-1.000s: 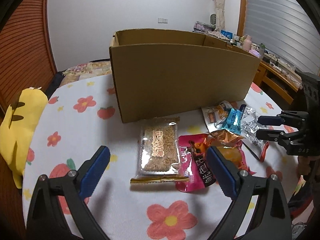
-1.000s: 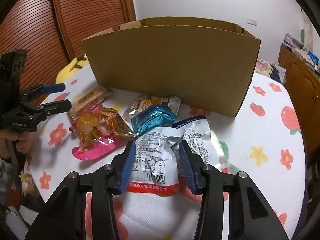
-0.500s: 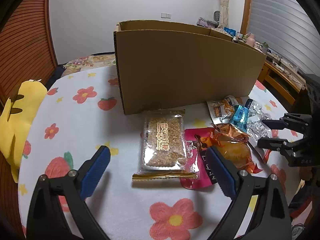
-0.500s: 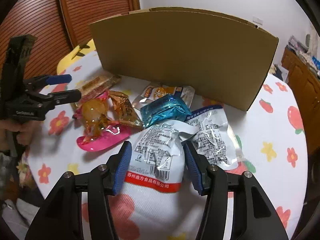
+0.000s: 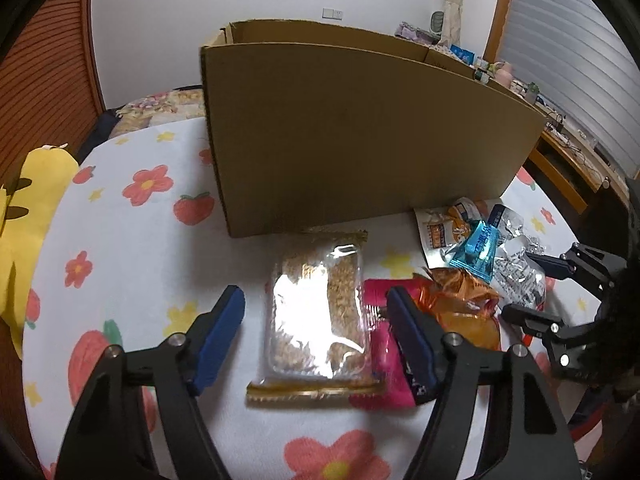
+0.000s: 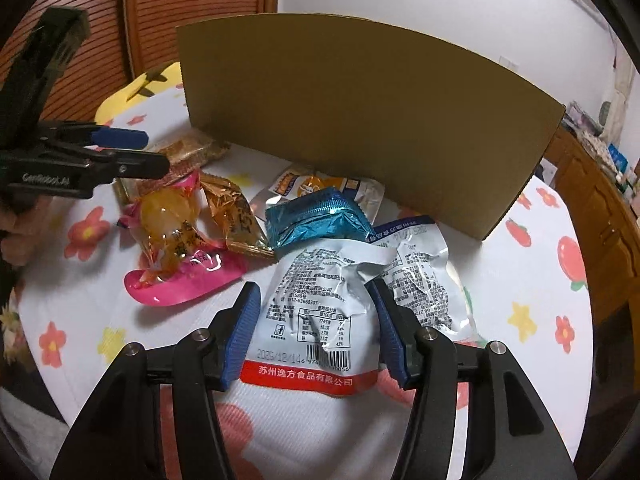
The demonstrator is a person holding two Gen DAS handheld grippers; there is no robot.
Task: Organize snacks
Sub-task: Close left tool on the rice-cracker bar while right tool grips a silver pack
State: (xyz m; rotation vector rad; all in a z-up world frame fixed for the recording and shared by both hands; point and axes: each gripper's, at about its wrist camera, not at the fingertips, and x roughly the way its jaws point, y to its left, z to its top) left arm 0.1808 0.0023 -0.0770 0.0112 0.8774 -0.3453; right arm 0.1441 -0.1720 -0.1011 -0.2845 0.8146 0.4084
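Right hand-held gripper (image 6: 314,334) straddles silver packet (image 6: 320,300); left hand-held gripper (image 5: 316,334) straddles clear packet (image 5: 318,312).

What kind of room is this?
Probably a bedroom at home: a flower-print tablecloth, a cluttered wooden desk by the window blinds, and what looks like patterned bedding behind.

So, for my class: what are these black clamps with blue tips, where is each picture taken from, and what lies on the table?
A person holds two hand grippers, each carrying a forward-looking camera. One picture looks along the left gripper, open around a clear cracker pack. The other looks along the right gripper, open, straddling a silver pouch; nothing is gripped. On the flowered tablecloth stand a cardboard box and more snacks, including a blue packet.
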